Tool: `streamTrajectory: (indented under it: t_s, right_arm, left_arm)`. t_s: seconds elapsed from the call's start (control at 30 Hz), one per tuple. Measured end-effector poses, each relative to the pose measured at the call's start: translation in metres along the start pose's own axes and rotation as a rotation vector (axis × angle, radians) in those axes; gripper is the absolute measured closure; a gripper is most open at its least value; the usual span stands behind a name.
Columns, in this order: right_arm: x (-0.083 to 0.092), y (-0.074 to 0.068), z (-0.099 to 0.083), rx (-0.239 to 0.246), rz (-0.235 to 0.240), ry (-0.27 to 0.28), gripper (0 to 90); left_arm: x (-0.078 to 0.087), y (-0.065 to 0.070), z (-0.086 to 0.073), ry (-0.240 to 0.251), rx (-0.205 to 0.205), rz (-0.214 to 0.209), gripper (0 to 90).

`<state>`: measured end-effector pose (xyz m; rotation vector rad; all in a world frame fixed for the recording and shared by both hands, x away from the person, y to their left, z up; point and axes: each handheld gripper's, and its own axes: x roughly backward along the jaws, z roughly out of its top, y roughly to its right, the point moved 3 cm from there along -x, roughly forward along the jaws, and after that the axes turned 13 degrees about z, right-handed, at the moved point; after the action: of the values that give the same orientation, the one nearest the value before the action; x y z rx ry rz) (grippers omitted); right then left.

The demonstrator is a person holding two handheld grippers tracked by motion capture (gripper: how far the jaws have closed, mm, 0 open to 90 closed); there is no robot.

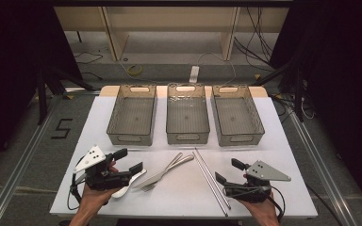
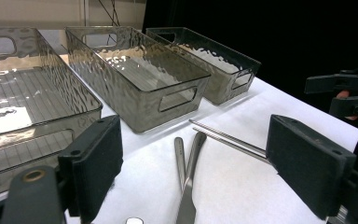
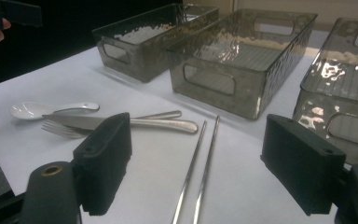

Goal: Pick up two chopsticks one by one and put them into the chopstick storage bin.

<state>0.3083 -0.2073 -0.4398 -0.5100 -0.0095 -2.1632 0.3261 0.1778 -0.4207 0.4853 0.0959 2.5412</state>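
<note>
Your left tongs [image 1: 126, 160] and right tongs [image 1: 228, 171] are both wide open, holding nothing. The knife [image 1: 162, 172], fork [image 1: 156, 181] and chopsticks [image 1: 210, 178] lie between them, three bins [image 1: 187, 115] at twelve o'clock.

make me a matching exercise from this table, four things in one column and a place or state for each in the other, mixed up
Things:
1. spoon
2. knife
3. chopsticks
4. middle bin

Places or states:
A. lie side by side nearest the right tongs
B. empty, with a bin on each side
C. white, lying next to the left tongs
D. lies across the fork

Pairs: 1-C, 2-D, 3-A, 4-B
</note>
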Motion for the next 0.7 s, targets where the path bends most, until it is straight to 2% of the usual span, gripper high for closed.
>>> streamTrajectory:
  t_s: [0.13,0.2,0.4,0.47,0.7]
  right_arm:
    - [-0.001,0.001,0.000,-0.009,0.004,-0.028,25.6]
    - [-0.002,0.001,0.000,-0.007,0.015,-0.058,25.5]
    - [-0.004,0.001,0.003,0.011,0.005,-0.134,25.8]
    - [-0.005,0.003,0.005,-0.003,0.022,-0.200,26.1]
    - [-0.008,0.016,0.010,-0.002,-0.034,-0.390,28.2]
  left_arm:
    - [0.000,0.000,0.000,0.000,-0.001,0.000,18.2]
    - [0.000,0.001,0.000,0.000,-0.002,0.000,18.2]
    - [0.000,0.000,0.000,0.001,-0.001,0.000,18.2]
    - [0.000,0.000,0.000,0.002,-0.001,0.000,18.2]
    - [0.000,0.000,0.000,0.003,0.002,0.003,18.2]
